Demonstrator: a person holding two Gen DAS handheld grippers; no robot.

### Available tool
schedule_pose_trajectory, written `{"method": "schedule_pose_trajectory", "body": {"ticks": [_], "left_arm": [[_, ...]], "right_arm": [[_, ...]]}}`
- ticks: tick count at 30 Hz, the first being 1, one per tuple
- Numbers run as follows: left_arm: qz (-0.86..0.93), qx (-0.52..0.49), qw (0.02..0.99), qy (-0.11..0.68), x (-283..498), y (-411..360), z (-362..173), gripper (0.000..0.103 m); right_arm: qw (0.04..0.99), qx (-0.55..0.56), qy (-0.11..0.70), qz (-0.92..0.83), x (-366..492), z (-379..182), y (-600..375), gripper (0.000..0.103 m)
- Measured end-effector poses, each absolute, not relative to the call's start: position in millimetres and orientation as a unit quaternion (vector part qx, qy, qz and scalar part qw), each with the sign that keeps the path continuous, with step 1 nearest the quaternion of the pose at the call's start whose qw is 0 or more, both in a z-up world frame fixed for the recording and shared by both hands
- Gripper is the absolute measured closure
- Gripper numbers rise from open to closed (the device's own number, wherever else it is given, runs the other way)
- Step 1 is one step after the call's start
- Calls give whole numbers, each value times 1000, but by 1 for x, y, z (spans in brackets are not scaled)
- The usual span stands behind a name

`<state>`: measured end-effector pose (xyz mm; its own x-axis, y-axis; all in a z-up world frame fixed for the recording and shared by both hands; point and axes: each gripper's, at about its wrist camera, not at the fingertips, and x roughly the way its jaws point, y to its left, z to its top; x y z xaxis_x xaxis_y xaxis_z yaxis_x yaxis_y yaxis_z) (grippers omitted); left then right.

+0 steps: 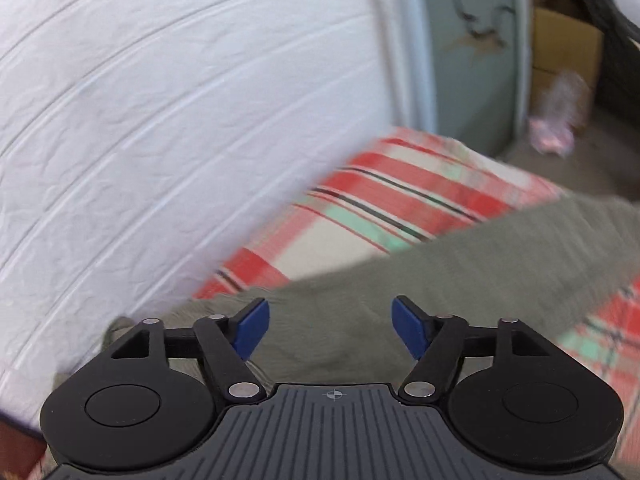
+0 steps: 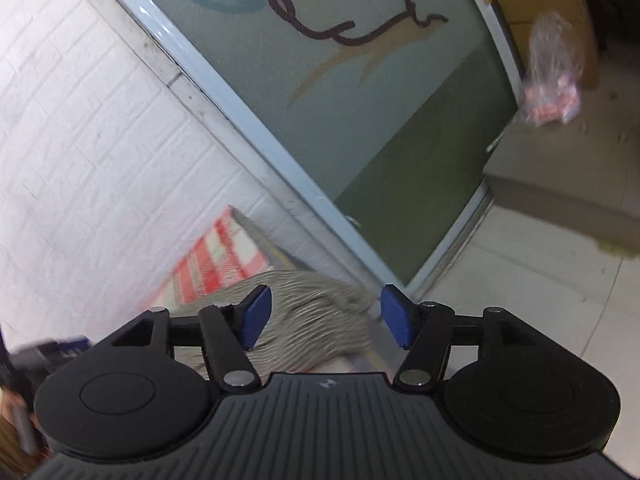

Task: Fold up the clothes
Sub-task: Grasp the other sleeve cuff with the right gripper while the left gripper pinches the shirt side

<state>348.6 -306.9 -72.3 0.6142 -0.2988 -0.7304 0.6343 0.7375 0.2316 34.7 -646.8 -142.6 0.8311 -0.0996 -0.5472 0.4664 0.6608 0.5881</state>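
Note:
A grey-green knit garment point(image 1: 460, 264) lies spread across a bed covered in a red, white and mint plaid sheet point(image 1: 384, 196). My left gripper point(image 1: 331, 330) hovers just above the garment, open, its blue pads point(image 1: 253, 330) wide apart with nothing between them. In the right wrist view the same garment point(image 2: 316, 320) shows as a ribbed grey fold at the corner of the bed point(image 2: 220, 264). My right gripper point(image 2: 326, 316) is open over that fold, holding nothing. Both views are blurred by motion.
A white brick-pattern wall point(image 1: 168, 120) runs along the left of the bed. A frosted glass door with a painted figure point(image 2: 360, 100) stands beyond the bed's corner. A cardboard box point(image 1: 564, 48), a clear plastic bag point(image 2: 552, 72) and pale floor tiles point(image 2: 540, 272) lie to the right.

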Motion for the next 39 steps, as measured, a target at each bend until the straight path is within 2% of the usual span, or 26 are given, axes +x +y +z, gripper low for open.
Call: {"method": "schedule_pose_trajectory", "body": {"ticks": [3, 8, 12, 19, 20, 21, 22, 23, 24, 26, 32, 34, 37, 39], "left_arm": [[-236, 210, 857, 407, 386, -320, -79, 20], [-192, 130, 824, 517, 427, -339, -112, 20], [-175, 81, 805, 562, 440, -349, -133, 20], [-161, 107, 814, 547, 442, -368, -135, 17], [-162, 113, 817, 542, 441, -370, -135, 17], [-163, 118, 820, 536, 440, -373, -135, 18], [-164, 124, 822, 531, 438, -375, -135, 22], [-165, 130, 824, 525, 437, -378, -135, 36], [-166, 136, 827, 520, 436, -380, -135, 62], [-175, 138, 831, 510, 435, -387, -128, 103], [-180, 89, 854, 480, 447, -397, -115, 103], [-175, 73, 853, 487, 452, -396, -117, 79], [-183, 72, 845, 497, 453, -392, -116, 71], [-187, 92, 841, 499, 452, -386, -108, 46]], "right_arm": [[864, 396, 272, -149, 50, -163, -669, 35], [815, 503, 269, -103, 65, -203, -698, 31], [793, 539, 274, -82, 77, -223, -709, 31], [772, 582, 254, -20, 93, -235, -713, 31], [773, 579, 259, -11, 97, -234, -711, 34], [776, 573, 263, -2, 101, -234, -709, 58], [781, 564, 268, 4, 104, -231, -707, 79], [786, 554, 274, 10, 107, -229, -705, 79], [797, 540, 270, 9, 107, -223, -704, 80], [817, 518, 251, 8, 105, -209, -704, 81], [854, 493, 167, 13, 105, -169, -722, 81], [858, 484, 169, 4, 111, -168, -725, 81], [856, 474, 205, -18, 121, -177, -727, 81], [847, 488, 213, -17, 120, -188, -729, 81]]}}
